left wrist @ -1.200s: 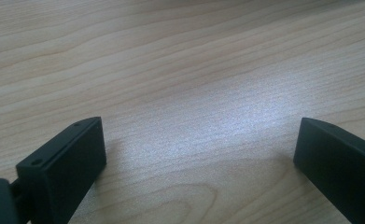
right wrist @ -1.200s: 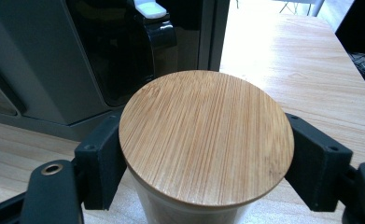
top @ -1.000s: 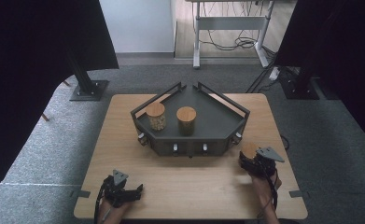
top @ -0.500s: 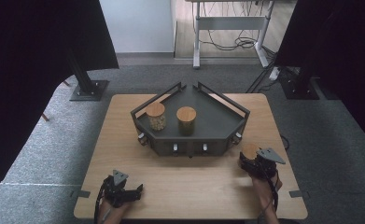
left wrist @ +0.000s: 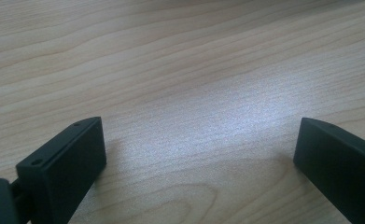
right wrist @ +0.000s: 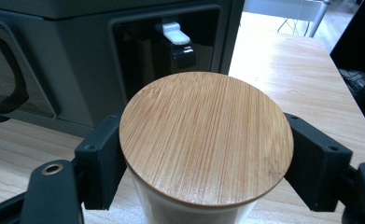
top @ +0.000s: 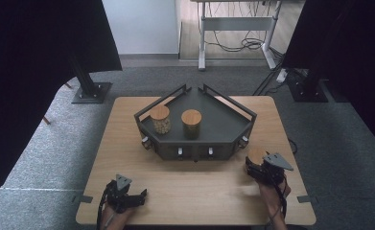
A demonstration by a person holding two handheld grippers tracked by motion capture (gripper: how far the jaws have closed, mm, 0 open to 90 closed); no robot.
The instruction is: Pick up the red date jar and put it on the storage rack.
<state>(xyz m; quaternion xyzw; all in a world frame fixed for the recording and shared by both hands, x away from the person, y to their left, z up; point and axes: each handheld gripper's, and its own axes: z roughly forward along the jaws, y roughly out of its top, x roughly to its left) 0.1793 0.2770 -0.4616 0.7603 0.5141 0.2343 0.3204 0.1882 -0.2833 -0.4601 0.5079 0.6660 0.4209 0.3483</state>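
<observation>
A glass jar with a round bamboo lid point(right wrist: 206, 140) stands on the table just right of a dark grey corner tray point(top: 223, 127). My right gripper point(right wrist: 204, 172) is shut on this jar, one black finger point(right wrist: 101, 156) at each side under the lid. In the high view the held jar point(top: 256, 154) sits at the tray's front right corner, with my right gripper point(top: 255, 165) behind it. Two more bamboo-lidded jars point(top: 159, 119) point(top: 191, 123) stand upright inside the tray. My left gripper point(top: 140, 197) rests open on the table's near left; its jaws point(left wrist: 199, 154) hold nothing.
The tray has low railings and small clips along its front wall point(right wrist: 175, 44). The wooden table point(top: 194, 191) has bare room between the two grippers. Black stands and a white desk frame point(top: 233, 28) are on the floor beyond the table.
</observation>
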